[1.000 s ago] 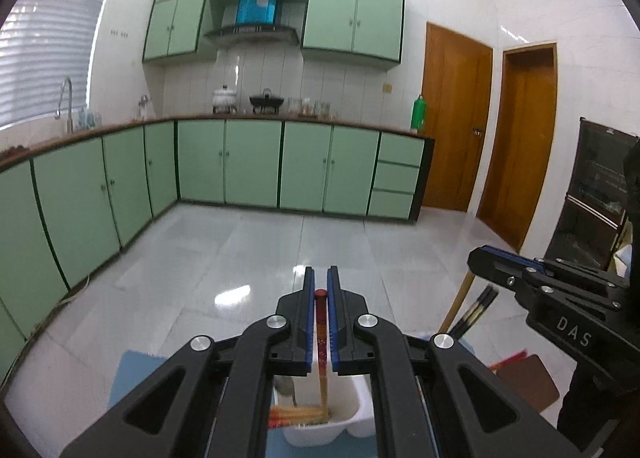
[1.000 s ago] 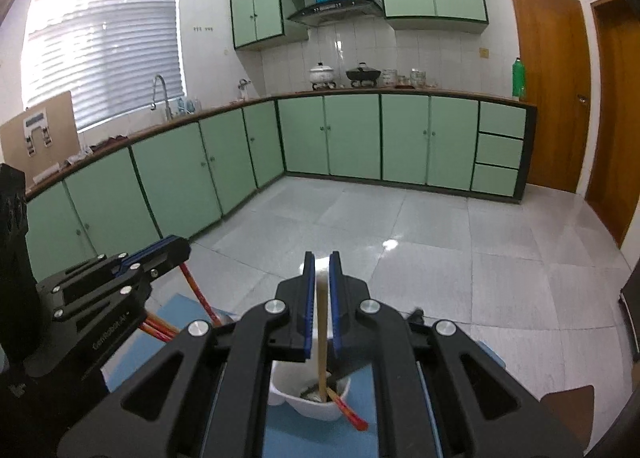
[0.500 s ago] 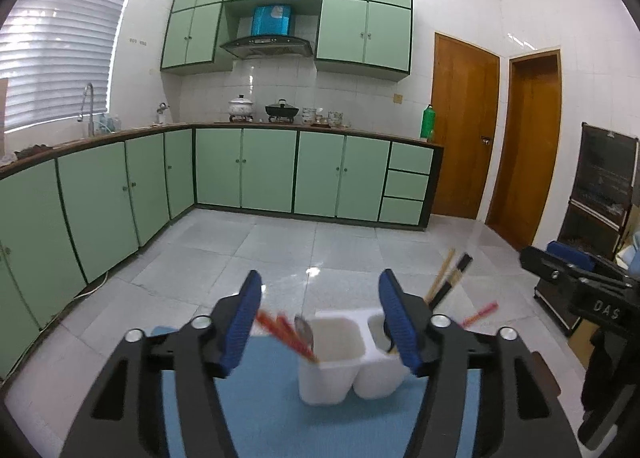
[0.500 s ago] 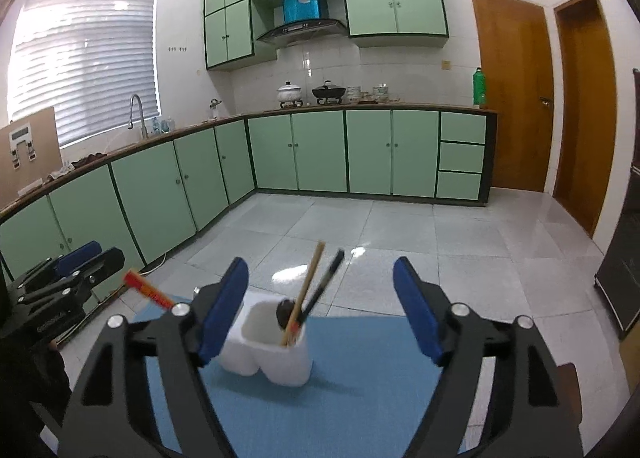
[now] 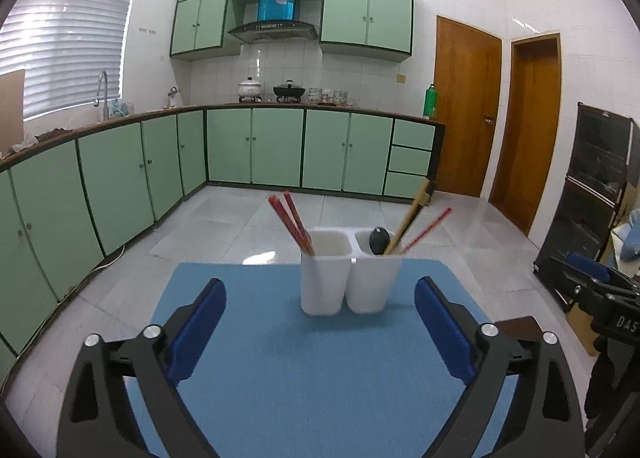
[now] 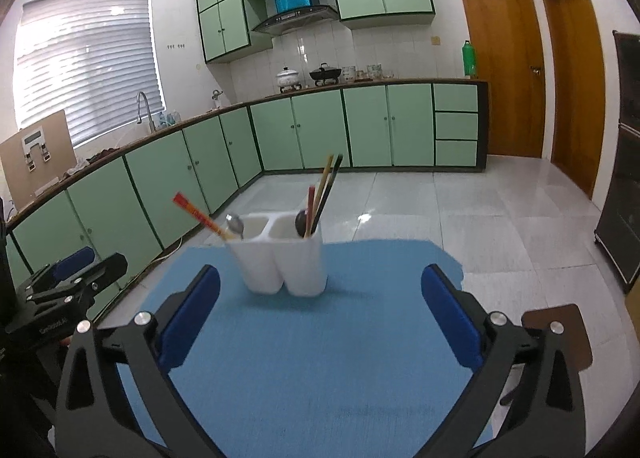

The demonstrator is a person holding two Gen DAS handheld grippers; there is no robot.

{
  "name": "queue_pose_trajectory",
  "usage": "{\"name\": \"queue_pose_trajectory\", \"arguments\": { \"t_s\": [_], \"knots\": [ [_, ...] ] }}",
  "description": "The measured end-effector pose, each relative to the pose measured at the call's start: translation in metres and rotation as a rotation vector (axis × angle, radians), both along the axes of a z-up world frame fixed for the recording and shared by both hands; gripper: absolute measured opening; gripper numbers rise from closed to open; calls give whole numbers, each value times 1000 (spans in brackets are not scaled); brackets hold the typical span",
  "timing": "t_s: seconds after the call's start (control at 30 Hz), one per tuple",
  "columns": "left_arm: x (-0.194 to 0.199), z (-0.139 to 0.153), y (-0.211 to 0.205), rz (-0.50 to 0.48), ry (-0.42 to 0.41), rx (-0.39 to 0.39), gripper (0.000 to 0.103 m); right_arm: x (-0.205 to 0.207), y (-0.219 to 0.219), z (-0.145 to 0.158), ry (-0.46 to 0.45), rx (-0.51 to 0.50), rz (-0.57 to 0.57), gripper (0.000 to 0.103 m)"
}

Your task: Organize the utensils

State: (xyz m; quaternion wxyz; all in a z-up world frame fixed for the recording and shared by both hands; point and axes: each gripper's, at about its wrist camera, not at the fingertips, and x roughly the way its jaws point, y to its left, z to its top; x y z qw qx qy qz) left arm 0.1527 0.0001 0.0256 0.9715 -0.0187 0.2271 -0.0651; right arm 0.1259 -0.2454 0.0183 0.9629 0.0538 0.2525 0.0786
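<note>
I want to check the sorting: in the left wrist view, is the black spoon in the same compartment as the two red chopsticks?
No, the black spoon stands in the right compartment, while the two red chopsticks lean in the left compartment of the white holder.

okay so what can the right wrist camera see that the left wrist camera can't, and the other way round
Only the right wrist view shows a metal spoon in the holder's left compartment and the left gripper from outside. Only the left wrist view shows the right gripper at its edge. Both show the white utensil holder on the blue mat, with red chopsticks and a dark spoon inside.
</note>
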Motion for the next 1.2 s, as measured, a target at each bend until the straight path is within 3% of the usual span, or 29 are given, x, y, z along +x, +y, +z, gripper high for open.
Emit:
{"name": "queue_pose_trajectory", "arguments": {
  "t_s": [0.5, 0.93, 1.2],
  "knots": [
    [-76, 13, -6, -1, -13, 9, 97, -66, 31, 22, -33, -35, 83, 98],
    [-112, 49, -6, 7, -100, 21, 97, -97, 40, 56, -104, -48, 111, 98],
    [-124, 53, -5, 9, -121, 18, 97, -106, 40, 63, -120, -51, 118, 98]
  ]
}}
